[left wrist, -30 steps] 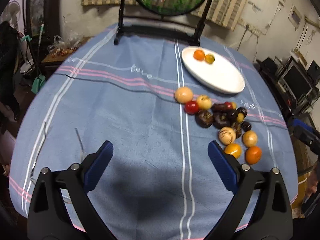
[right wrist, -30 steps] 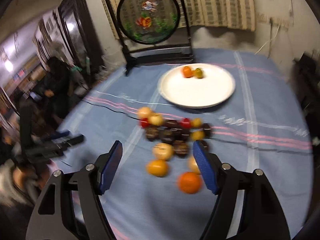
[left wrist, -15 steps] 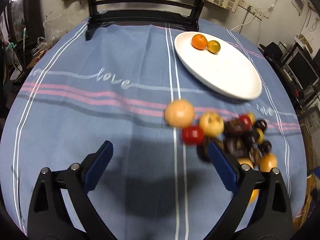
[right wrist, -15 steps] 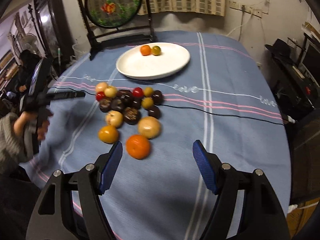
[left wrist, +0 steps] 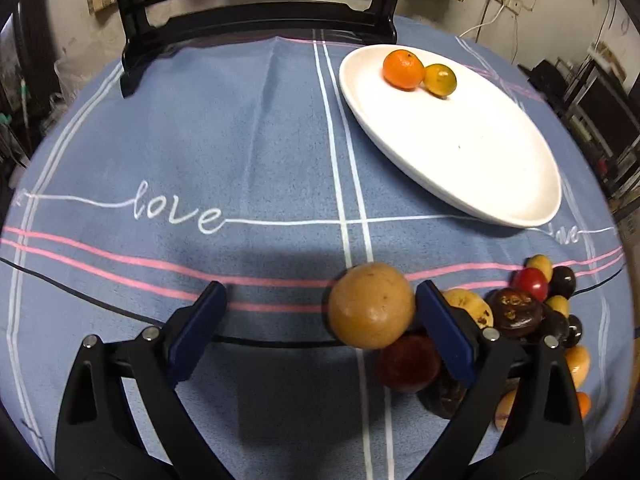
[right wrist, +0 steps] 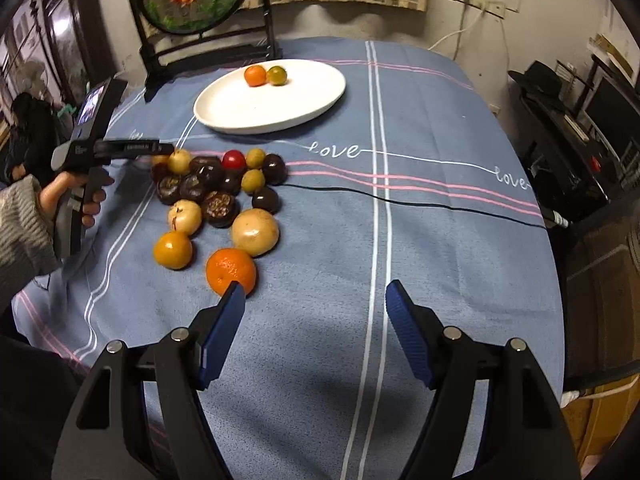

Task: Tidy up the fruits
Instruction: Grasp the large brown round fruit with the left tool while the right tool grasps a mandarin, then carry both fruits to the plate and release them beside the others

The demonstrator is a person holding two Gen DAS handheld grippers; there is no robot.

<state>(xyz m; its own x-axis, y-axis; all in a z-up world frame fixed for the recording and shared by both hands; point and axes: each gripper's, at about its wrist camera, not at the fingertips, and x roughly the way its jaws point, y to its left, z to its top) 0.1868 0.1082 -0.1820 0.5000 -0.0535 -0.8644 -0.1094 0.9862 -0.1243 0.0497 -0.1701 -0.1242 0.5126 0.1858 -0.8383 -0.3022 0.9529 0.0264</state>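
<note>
A white plate (left wrist: 460, 140) on the blue tablecloth holds an orange (left wrist: 403, 69) and a greenish citrus (left wrist: 440, 79). My left gripper (left wrist: 320, 288) is open. A tan round fruit (left wrist: 370, 304) lies between its fingers, close against the right finger (left wrist: 444, 328), with the left pad well clear of it. A red fruit (left wrist: 408, 364) sits just below. My right gripper (right wrist: 312, 292) is open and holds nothing. An orange (right wrist: 231, 270) lies just past its left fingertip. The right wrist view also shows the plate (right wrist: 260, 108), the fruit pile (right wrist: 216, 184) and the left gripper (right wrist: 164, 148) at the pile's far-left edge.
A black framed screen stand (right wrist: 192, 8) rises behind the plate. A thin black cable (right wrist: 400, 200) crosses the cloth right of the pile. A person's hand and knit sleeve (right wrist: 24, 220) hold the left gripper. Dark furniture (right wrist: 580, 140) stands beyond the table's right edge.
My left gripper has moved forward and down to the fruit pile, so the tan fruit now lies between its fingers. My right gripper sank a little; the orange is now at its left fingertip.
</note>
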